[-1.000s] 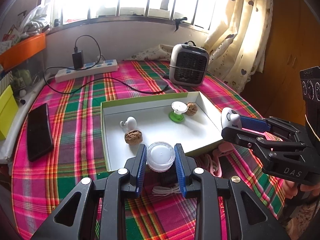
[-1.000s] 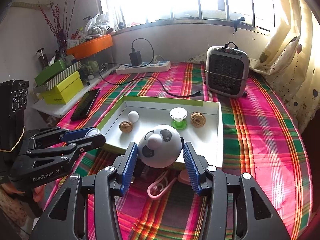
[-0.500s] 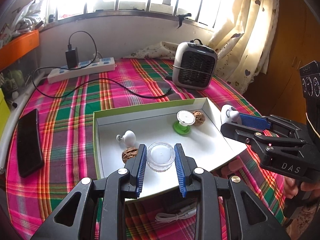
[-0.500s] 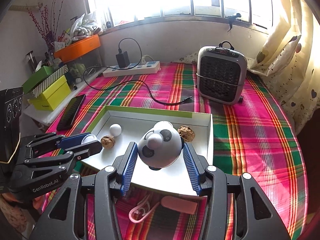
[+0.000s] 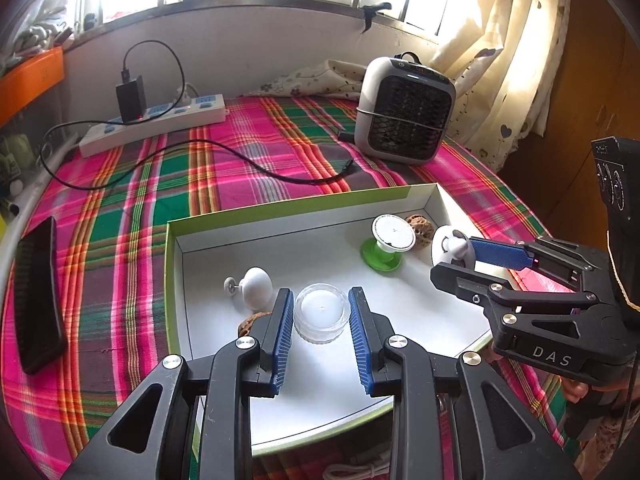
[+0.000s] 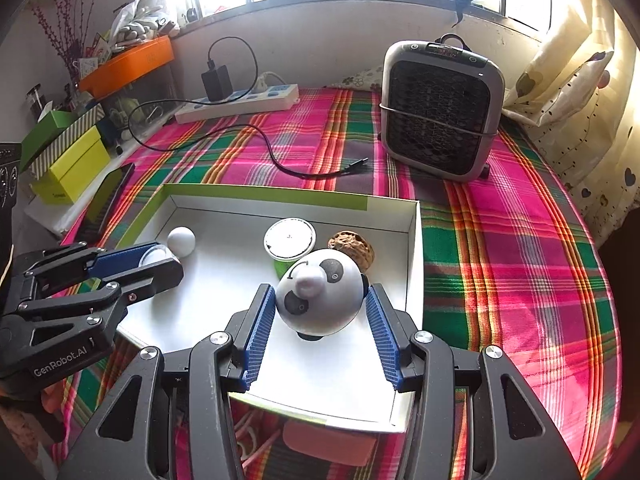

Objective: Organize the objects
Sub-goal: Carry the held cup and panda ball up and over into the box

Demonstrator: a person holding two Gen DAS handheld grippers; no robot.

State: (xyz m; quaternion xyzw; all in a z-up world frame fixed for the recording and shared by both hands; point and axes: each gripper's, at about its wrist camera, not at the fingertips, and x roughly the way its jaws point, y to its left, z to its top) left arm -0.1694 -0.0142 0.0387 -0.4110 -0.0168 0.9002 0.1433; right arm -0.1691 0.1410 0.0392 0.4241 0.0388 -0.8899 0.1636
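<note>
My left gripper [image 5: 320, 312] is shut on a small clear jar with white wax [image 5: 321, 312] and holds it over the near left part of the white box with green rim [image 5: 280, 208]. My right gripper [image 6: 320, 308] is shut on a round panda toy [image 6: 322, 294] over the box's near right part [image 6: 412, 264]. In the box lie a white knob [image 5: 256, 282], a walnut [image 5: 248, 322] partly hidden by my left finger, a white disc on a green base [image 5: 386, 242] and a second walnut [image 6: 352, 248].
A grey heater [image 5: 404, 114] stands behind the box. A power strip with charger and black cable [image 5: 156, 118] lies at the back left. A black phone [image 5: 36, 292] lies at the left. Pink things and a white cable [image 6: 320, 440] lie under the box's near edge.
Both grippers have moved forward with their objects, from in front of the box to over its inside. The box contents have not moved.
</note>
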